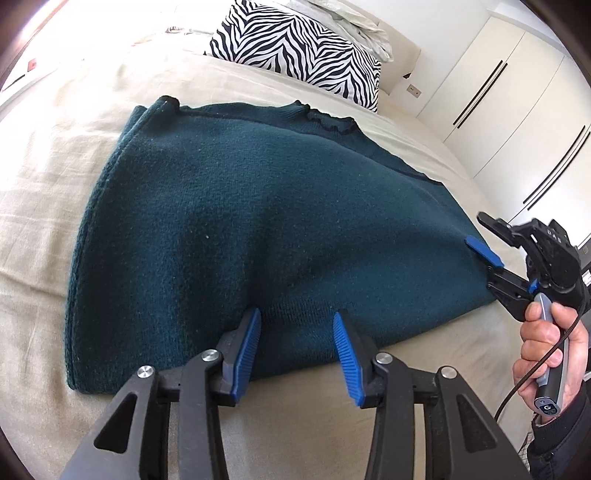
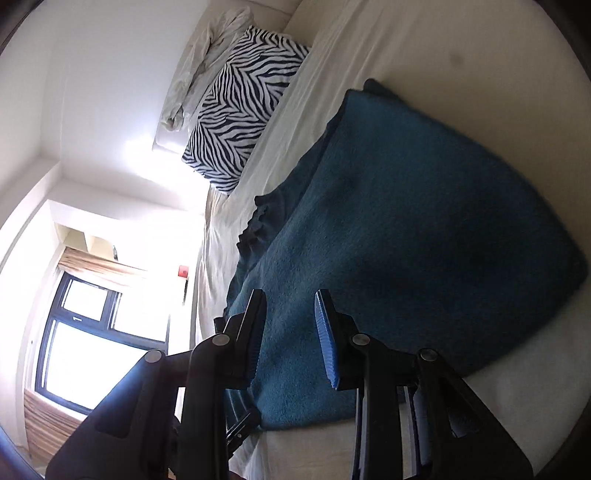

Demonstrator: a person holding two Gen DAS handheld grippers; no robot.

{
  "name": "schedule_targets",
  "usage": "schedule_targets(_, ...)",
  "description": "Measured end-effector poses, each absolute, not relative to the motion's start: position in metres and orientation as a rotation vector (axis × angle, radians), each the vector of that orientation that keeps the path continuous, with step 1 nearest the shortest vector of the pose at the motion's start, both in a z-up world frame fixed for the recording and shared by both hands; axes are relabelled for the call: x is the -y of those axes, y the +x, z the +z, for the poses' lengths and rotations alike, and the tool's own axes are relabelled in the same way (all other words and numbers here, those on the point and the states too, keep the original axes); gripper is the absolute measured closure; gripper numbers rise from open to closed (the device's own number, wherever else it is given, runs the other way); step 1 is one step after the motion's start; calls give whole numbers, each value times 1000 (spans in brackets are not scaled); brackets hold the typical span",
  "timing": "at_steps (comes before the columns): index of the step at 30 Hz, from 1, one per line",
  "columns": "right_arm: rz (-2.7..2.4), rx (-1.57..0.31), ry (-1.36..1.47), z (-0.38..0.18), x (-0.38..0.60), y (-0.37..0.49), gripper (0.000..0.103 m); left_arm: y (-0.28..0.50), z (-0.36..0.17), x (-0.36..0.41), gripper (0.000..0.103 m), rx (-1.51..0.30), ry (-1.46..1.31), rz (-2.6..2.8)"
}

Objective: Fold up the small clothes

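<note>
A dark teal knitted sweater (image 1: 258,221) lies folded flat on the beige bed sheet (image 1: 55,166). My left gripper (image 1: 297,321) is open, its blue pads straddling the sweater's near edge. My right gripper (image 1: 487,240) shows at the sweater's right edge in the left wrist view, held by a hand, jaws open, one blue pad resting on the knit. In the right wrist view the sweater (image 2: 424,221) fills the middle and the right gripper (image 2: 290,299) is open just over its near edge.
A zebra-print pillow (image 1: 295,48) and a white crumpled pillow (image 1: 347,22) lie at the head of the bed. White wardrobe doors (image 1: 517,110) stand to the right. The right wrist view shows a window (image 2: 92,332) past the bed's side.
</note>
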State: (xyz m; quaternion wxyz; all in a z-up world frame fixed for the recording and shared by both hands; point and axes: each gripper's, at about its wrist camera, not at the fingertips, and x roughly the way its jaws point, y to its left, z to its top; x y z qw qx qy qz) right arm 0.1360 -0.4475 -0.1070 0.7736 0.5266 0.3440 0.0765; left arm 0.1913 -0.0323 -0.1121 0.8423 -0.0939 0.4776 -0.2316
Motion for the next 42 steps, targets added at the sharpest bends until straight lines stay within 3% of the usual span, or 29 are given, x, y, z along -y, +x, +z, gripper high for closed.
schedule_targets(2, 191, -786, 1143, -116, 433, 157, 54, 192, -113, 32, 59, -1011, -202, -491)
schedule_targets(8, 213, -768, 1140, -127, 434, 165, 54, 193, -112, 34, 57, -1004, -190, -494)
schedule_targets(15, 31, -681, 1195, -131, 500, 113, 55, 189, -102, 17, 56, -1022, -254, -495)
schedule_targets(17, -30, -666, 1200, -127, 512, 96, 54, 181, -85, -2, 41, -985, -276, -451)
schedule_targets(20, -42, -645, 1167, -114, 517, 77, 52, 172, -61, -45, 28, -890, -347, -381)
schedule_targets(27, 170, -714, 1088, -90, 459, 94, 51, 212, -89, -107, 31, -982, -603, -349)
schedule_targets(33, 357, -808, 1003, -81, 386, 129, 51, 243, -121, -97, 32, -1104, -735, -457)
schedule_targets(42, 474, -908, 978, -83, 327, 168, 51, 265, -129, -95, 32, -1140, -858, -549)
